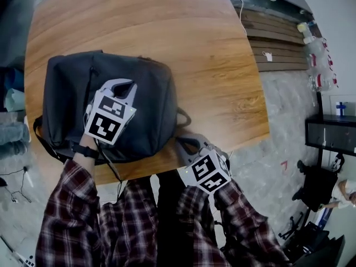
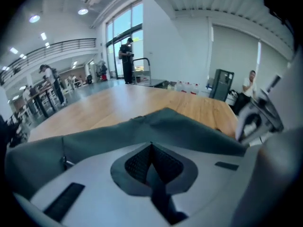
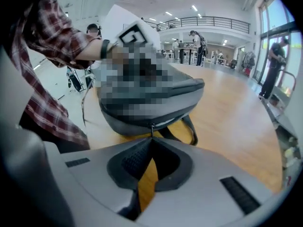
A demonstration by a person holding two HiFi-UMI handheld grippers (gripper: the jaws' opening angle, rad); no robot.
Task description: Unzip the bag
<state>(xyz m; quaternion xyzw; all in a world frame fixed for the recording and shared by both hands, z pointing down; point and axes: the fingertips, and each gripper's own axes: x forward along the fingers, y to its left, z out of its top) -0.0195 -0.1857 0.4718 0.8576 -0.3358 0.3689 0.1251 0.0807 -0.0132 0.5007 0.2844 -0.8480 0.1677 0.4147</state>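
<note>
Dark zip pull [image 3: 152,128], unseen from head view, in right gripper [image 3: 151,139].

One dark grey backpack [image 1: 146,102] lying on one wooden table [image 1: 167,26], two grippers working, left gripper [image 1: 121,85] at 9 o'clock, right gripper [image 1: 189,143] at 5 o'clock, each carrying one marker cube [image 1: 109,119], one zipper pull [image 3: 151,128] showing.

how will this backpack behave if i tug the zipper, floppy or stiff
Probably floppy: the backpack is soft fabric, folded into a ridge ahead of the shut left gripper. It may slide on the smooth wooden table when the right gripper, shut on the zipper pull, tugs, so pressing it down seems wise.
</note>
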